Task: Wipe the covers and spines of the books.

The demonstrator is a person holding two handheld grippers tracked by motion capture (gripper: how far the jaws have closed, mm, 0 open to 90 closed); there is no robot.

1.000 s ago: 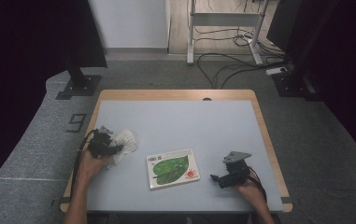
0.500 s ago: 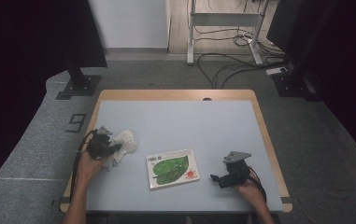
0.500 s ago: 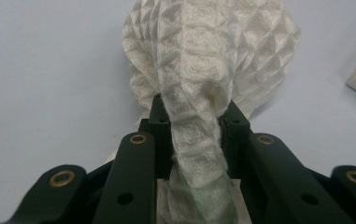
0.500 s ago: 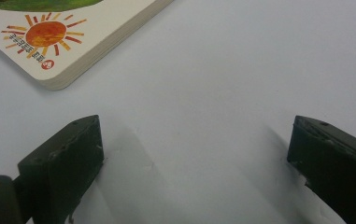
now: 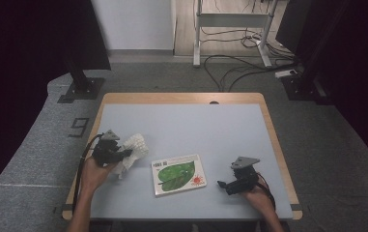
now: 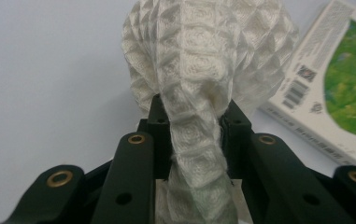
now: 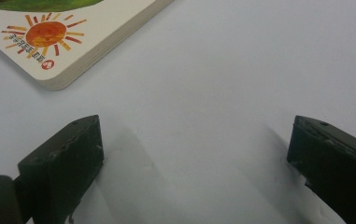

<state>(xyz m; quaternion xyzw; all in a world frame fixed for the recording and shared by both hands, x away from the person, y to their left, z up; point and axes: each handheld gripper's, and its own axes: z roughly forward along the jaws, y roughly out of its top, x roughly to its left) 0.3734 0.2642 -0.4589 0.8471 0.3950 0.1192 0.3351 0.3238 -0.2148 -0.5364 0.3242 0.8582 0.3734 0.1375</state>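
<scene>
A white quilted cloth is pinched between the black jaws of my left gripper, which is shut on it. In the high view this gripper sits at the table's left with the cloth bunched and hanging from it. A board book with a green leaf and an orange sun lies flat near the front middle; its back corner lies beyond the cloth. My right gripper rests low at the front right, open. Bare table lies between its jaws, just short of the book's sun corner.
The pale blue tabletop has a wooden rim. Dark screens stand to the left and right of the table. A metal frame with cables stands on the floor behind it.
My left gripper has closed on the cloth and risen a little, gathering the cloth off the table. The right gripper and the book have stayed put.
</scene>
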